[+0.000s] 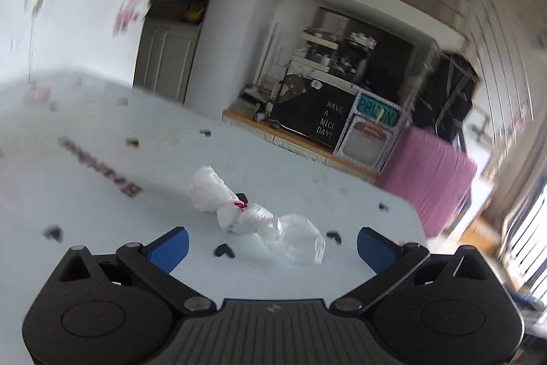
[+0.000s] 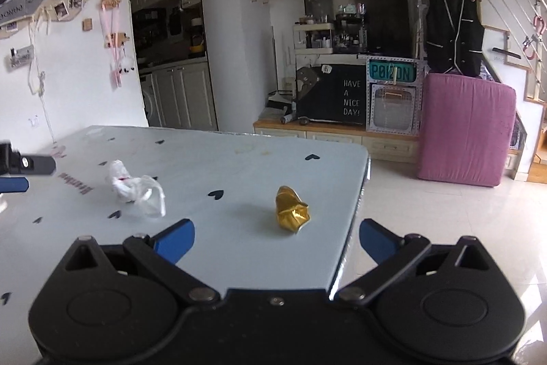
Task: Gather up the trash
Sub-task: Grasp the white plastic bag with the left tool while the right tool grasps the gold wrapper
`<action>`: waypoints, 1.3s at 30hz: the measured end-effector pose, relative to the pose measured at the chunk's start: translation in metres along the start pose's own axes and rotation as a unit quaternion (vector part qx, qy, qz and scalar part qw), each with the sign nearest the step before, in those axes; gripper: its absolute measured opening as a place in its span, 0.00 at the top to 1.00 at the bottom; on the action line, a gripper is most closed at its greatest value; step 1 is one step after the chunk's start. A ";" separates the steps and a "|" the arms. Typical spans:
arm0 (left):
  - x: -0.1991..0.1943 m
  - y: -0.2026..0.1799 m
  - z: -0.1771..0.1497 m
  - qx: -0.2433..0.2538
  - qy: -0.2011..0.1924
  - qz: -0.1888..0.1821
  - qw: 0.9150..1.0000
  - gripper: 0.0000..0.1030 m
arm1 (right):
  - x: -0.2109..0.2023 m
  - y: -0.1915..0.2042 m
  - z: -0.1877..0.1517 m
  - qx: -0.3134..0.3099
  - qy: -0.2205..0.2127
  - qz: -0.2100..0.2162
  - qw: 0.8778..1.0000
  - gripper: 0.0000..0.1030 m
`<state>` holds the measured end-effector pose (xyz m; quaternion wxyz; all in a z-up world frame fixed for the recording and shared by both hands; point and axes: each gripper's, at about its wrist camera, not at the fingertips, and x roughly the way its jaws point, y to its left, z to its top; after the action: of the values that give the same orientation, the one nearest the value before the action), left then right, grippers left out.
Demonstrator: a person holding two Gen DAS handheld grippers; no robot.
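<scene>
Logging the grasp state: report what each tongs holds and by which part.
Nothing is held. The left tongs are open around the white plastic bag on the table; the right tongs are open before the gold wrapper.

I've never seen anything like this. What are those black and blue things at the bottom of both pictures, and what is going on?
Those are two hand-held claws; a person holds one in each hand, with a camera on each looking forward along its fingers. One picture comes from the left claw, the other from the right claw. Both stand open and hold nothing. On the pale blue table with small dark hearts lie two pieces of rubbish: a crumpled white plastic bag in front of the left claw, and a crumpled gold foil wrapper in front of the right one. Neither is picked up yet.
</scene>
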<state>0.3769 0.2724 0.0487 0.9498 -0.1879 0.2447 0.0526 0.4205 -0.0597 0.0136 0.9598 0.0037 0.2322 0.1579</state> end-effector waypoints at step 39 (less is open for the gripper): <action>0.171 0.022 0.024 -0.162 0.115 0.098 0.975 0.60 | 0.153 -0.021 0.005 -0.075 0.094 0.047 0.992 0.60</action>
<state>0.5325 0.3029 -0.0217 0.8622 -0.3193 0.3582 0.1624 0.5580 -0.0328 -0.0515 0.9228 -0.0717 0.3081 0.2197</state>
